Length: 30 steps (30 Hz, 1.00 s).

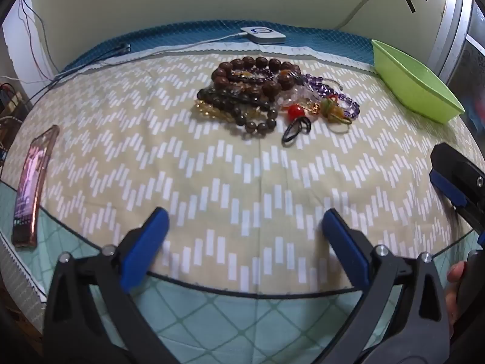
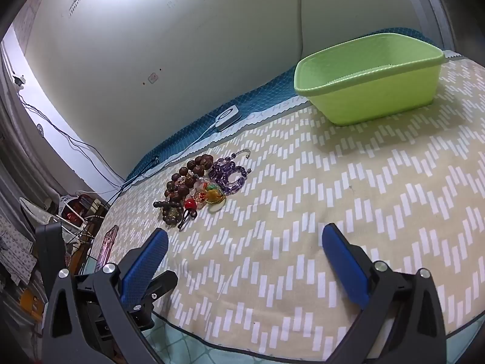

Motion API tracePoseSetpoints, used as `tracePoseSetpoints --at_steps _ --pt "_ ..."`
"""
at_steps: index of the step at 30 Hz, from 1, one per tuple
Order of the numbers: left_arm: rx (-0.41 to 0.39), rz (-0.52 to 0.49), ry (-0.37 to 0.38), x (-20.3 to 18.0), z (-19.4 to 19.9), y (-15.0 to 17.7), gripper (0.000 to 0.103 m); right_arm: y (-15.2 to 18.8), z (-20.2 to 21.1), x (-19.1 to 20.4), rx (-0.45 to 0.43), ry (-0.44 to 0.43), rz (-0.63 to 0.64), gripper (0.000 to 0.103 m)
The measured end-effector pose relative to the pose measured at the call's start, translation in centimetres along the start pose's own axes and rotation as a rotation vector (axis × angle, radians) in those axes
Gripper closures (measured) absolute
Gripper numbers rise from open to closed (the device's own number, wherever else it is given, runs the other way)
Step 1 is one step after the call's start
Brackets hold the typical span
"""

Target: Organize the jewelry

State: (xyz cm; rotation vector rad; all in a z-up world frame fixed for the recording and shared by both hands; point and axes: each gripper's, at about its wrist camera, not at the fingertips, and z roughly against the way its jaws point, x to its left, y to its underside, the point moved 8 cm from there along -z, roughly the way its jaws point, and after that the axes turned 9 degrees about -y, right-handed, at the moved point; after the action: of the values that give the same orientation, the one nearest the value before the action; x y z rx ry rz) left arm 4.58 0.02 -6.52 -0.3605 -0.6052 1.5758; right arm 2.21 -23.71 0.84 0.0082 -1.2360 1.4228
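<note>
A pile of jewelry (image 1: pixel 260 94) lies on the patterned cloth: dark brown bead bracelets, a purple bead bracelet (image 1: pixel 333 94), a red bead (image 1: pixel 295 111), a black hair tie (image 1: pixel 295 130). The pile also shows in the right wrist view (image 2: pixel 203 188). A green plastic bin (image 1: pixel 415 82) stands at the far right, empty as seen in the right wrist view (image 2: pixel 372 79). My left gripper (image 1: pixel 245 224) is open and empty, over the cloth's near edge, well short of the pile. My right gripper (image 2: pixel 245 239) is open and empty, right of the pile; it also shows in the left wrist view (image 1: pixel 457 179).
A phone in a pink case (image 1: pixel 31 188) lies at the cloth's left edge. A white charger box (image 1: pixel 263 35) with cables sits at the back by the wall. A green cutting mat (image 1: pixel 227 318) lies under the cloth. Clutter stands off the table's left side (image 2: pixel 69 212).
</note>
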Motion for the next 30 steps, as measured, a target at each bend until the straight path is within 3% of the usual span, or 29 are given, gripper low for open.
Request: tracePoseSetpoints --at_steps 30 --pt "-0.001 -0.021 0.023 -0.4 1.0 0.5 0.006 0.0 0.2 -0.1 -0.003 -0.001 0.002 0.024"
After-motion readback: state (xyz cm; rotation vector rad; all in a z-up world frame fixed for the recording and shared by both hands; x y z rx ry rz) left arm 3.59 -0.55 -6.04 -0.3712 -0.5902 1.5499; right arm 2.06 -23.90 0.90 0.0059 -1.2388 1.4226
